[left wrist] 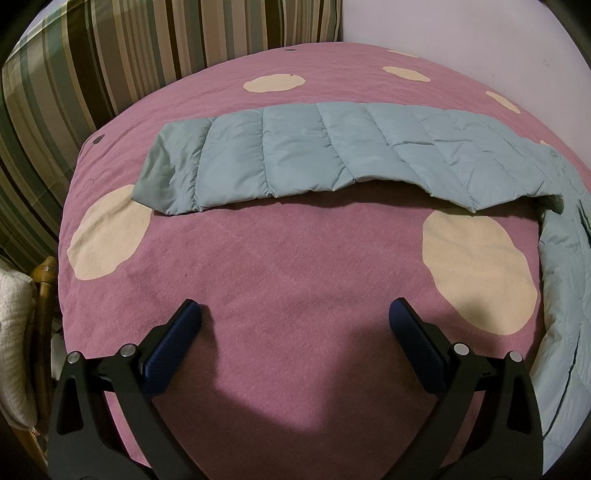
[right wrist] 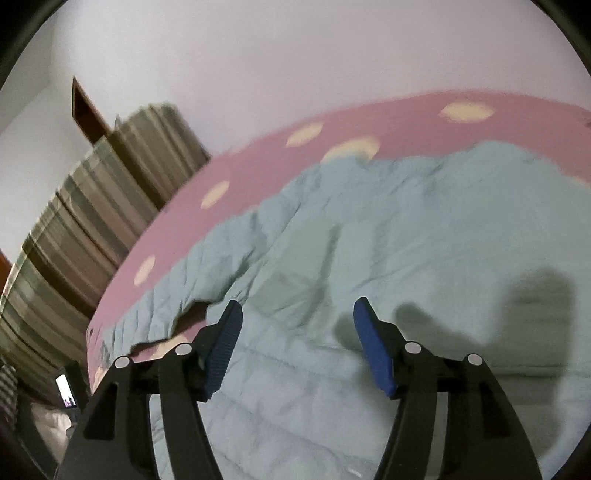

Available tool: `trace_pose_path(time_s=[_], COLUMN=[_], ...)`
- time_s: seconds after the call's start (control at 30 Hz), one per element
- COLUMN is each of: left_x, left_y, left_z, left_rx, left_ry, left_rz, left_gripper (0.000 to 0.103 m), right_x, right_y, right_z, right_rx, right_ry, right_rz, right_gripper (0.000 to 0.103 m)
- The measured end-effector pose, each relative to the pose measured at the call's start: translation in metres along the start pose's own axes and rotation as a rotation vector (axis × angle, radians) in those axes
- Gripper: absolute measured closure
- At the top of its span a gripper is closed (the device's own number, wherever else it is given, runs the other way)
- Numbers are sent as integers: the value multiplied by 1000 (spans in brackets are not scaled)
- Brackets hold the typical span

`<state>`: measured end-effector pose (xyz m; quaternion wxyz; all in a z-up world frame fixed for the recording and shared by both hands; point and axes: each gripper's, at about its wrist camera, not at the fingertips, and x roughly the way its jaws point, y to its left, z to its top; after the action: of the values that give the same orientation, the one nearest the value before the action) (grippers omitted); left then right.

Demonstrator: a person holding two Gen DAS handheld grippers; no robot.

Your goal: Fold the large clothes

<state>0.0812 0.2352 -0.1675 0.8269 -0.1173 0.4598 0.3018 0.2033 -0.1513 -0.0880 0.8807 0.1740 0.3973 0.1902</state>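
Observation:
A light blue quilted puffer jacket lies on a pink bed cover with cream spots. In the left wrist view its sleeve (left wrist: 332, 155) stretches flat across the bed, cuff to the left, and the body (left wrist: 565, 295) runs down the right edge. My left gripper (left wrist: 295, 314) is open and empty over bare pink cover (left wrist: 280, 258), short of the sleeve. In the right wrist view the jacket body (right wrist: 388, 240) fills the middle, blurred. My right gripper (right wrist: 297, 314) is open and empty just above it.
A striped green and brown bedding pile (left wrist: 92, 66) stands at the head of the bed and shows in the right wrist view (right wrist: 92, 229) too. A white wall (left wrist: 461, 33) runs along the far side. A wooden chair with a cushion (left wrist: 22, 332) stands at the left.

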Motion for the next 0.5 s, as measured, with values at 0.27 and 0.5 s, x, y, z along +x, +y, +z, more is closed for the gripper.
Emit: trace_pose_path(time_s=[0.27, 0.5], left_x=[0, -1], left_y=[-1, 0], left_z=[0, 0], left_rx=[3, 4], left_ry=[1, 1], left_rz=[4, 3], left_gripper=[2, 2], right_x=[-70, -40], right_y=[-150, -181], right_z=[-3, -21], right_rx=[269, 265], right_ry=[-99, 34], right_rz=[-355, -370], right_gripper=[66, 68])
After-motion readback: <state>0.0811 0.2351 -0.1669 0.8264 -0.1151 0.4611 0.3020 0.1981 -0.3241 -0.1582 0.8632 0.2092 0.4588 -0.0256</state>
